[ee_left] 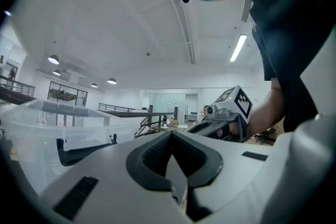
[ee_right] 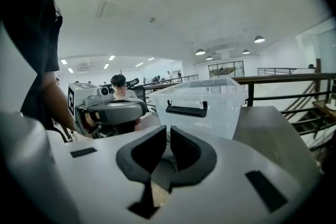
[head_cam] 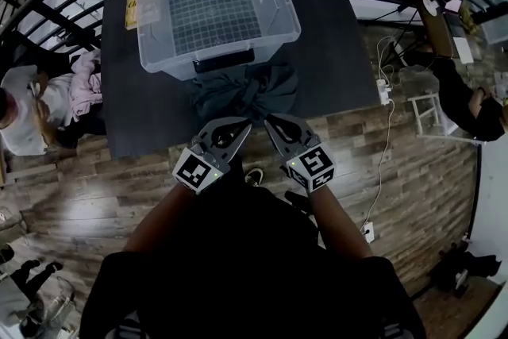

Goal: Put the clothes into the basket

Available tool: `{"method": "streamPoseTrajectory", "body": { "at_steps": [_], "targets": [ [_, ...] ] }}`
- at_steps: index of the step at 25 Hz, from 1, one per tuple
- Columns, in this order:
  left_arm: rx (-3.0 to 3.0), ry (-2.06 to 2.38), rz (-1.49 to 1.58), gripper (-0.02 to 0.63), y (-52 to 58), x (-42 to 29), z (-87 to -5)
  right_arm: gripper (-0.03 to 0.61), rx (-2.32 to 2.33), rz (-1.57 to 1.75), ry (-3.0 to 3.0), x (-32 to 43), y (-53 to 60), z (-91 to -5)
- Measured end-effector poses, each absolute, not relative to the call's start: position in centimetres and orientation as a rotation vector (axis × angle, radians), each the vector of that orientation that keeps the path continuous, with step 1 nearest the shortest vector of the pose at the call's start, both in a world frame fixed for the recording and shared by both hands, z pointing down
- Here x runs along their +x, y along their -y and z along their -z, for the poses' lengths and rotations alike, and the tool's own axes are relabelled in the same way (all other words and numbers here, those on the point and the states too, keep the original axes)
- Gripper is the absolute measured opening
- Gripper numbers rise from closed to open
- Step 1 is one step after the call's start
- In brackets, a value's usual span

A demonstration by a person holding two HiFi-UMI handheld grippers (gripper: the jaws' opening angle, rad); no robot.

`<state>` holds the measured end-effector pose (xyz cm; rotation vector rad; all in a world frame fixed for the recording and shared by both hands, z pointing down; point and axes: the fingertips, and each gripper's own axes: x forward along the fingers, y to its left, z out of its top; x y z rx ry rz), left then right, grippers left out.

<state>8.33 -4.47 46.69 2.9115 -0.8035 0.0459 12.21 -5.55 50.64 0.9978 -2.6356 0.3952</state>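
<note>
The left claw (ee_left: 170,139) is pressed together with nothing between its jaws, and in its own view it tips upward toward the ceiling. The right claw (ee_right: 168,136) is also closed and empty, its jaws pointing at the clear plastic box (ee_right: 210,97) ahead. In the head view the left claw (head_cam: 240,123) and right claw (head_cam: 271,123) sit side by side at the near edge of the dark table (head_cam: 143,107). Their tips are close together, right at the near edge of a dark teal garment (head_cam: 242,91). Whether they touch the cloth cannot be told.

The garment lies bunched on the table, just in front of the box (head_cam: 155,28) and below its black handle (head_cam: 224,59), not inside it. A pink cloth (head_cam: 83,83) sits off the table's left side, beside a seated person (head_cam: 20,119).
</note>
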Motion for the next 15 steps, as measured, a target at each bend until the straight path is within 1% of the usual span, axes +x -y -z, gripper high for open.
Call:
{"method": "streamPoseTrajectory", "body": {
  "at_steps": [10,15],
  "targets": [
    [2.894,0.764,-0.082,0.003,9.9,7.6,-51.1,0.020,0.824,-0.463,2.477,11.2,11.1,-57.6],
    [2.890,0.764,-0.098,0.003,12.2,7.3,-52.9,0.038,0.734,-0.486,2.409,10.4,13.3,-60.0]
  ]
}}
